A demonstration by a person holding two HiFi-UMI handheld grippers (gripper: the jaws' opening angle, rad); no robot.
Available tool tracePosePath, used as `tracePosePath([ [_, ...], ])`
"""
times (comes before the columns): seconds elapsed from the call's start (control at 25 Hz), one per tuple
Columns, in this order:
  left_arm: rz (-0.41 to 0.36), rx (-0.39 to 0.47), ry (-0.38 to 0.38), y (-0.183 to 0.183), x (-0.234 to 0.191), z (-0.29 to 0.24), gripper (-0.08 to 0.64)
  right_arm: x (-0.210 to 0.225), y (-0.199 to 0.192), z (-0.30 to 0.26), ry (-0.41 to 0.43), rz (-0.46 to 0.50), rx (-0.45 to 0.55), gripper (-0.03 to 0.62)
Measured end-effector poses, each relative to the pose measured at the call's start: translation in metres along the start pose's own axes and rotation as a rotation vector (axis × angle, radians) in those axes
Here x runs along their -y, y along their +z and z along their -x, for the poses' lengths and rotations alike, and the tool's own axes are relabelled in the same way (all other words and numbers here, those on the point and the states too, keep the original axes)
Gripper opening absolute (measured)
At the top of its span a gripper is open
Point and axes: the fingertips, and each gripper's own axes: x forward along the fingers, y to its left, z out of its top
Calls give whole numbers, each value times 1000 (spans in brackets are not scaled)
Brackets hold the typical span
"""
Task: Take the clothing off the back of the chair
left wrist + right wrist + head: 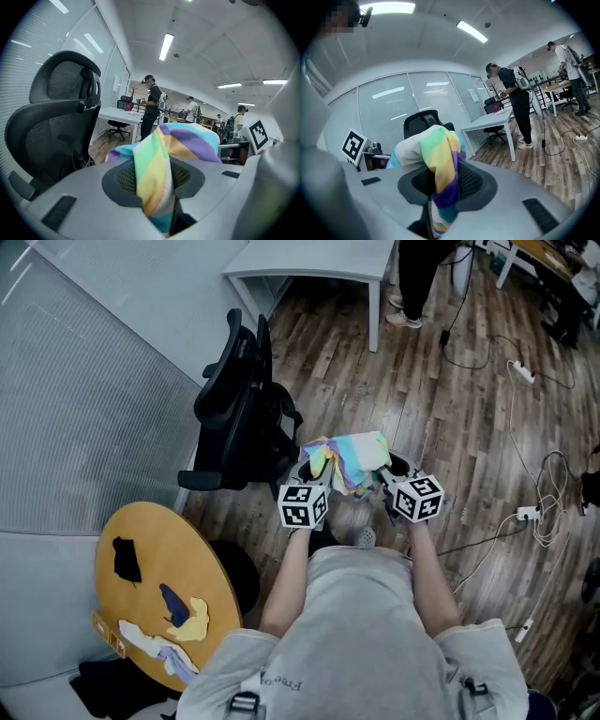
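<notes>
A pastel striped garment (349,459) hangs bunched between my two grippers, just right of the black office chair (246,414) and clear of its back. My left gripper (317,486) is shut on one part of the cloth (154,180), which fills its jaws. Pinched in the same way by my right gripper (386,480) is another fold of the garment (440,178). In the left gripper view the chair's mesh backrest (51,131) stands bare at the left. The right gripper view shows the chair (424,123) behind the cloth.
A round wooden table (159,601) with small cloths on it sits at lower left. A white desk (314,263) stands beyond the chair, with a person (417,277) beside it. Cables and power strips (525,512) lie on the wood floor at right. Glass partition walls run along the left.
</notes>
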Motion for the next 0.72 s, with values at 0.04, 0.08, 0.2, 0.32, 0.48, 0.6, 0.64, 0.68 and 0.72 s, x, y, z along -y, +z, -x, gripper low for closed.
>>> tracePosePath([
  [0.04,0,1,11,0,-1,1,140,-1,0,0,6,2,-2,106],
  [0.08,-1,0,21,-1,-1,1,140,-1,-1,0,7,1,-4,107],
  [0.2,16,-23,36,-5,-3,1,141,-1,-4,-2,-3,-1,-19,107],
  [0.32,46,-42,26,-9,-6,0,143,-3,-10,-6,-2,16,-47,109],
  [0.48,35,-47,19,-10,-6,0,146,-2,-12,-8,-7,18,-58,110],
  [0.6,29,-43,13,-11,-4,0,146,1,-15,-6,-21,17,-65,109],
  [0.64,27,-43,12,-12,-3,0,146,1,-16,-6,-24,16,-67,109],
  [0.68,26,-42,12,-12,-3,0,146,1,-16,-6,-25,15,-69,109],
  [0.72,24,-40,13,-12,-3,0,146,1,-17,-6,-26,15,-72,109],
])
